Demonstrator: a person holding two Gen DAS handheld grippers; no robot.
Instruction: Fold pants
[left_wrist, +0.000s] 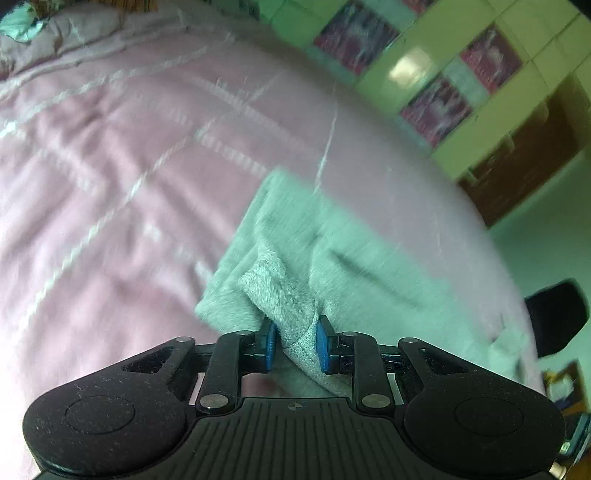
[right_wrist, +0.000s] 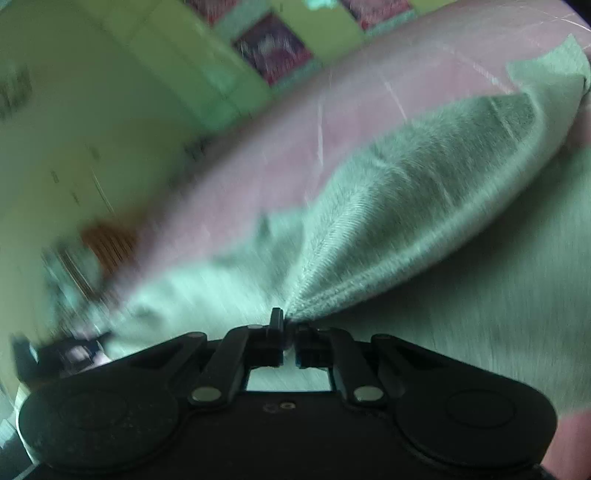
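The pale fleece pants (left_wrist: 332, 251) lie on the pink bedspread (left_wrist: 110, 166), near its edge toward the tiled wall (left_wrist: 436, 66). The left gripper (left_wrist: 295, 341) has its fingers (left_wrist: 269, 341) narrowed on a thick bunched fold, and the right gripper (right_wrist: 290, 332) is pinched almost fully together on a thin gathered edge of the pants. That thin, stretched pinch looks the weaker: pulling the two hands unevenly could let the fleece slip free, or drag the pants toward the bedspread's edge and skew the fold.

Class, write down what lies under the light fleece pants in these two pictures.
The pants lie on a pink bedspread, which shows all around them. The part of it directly beneath the fabric is covered, so anything there cannot be seen.
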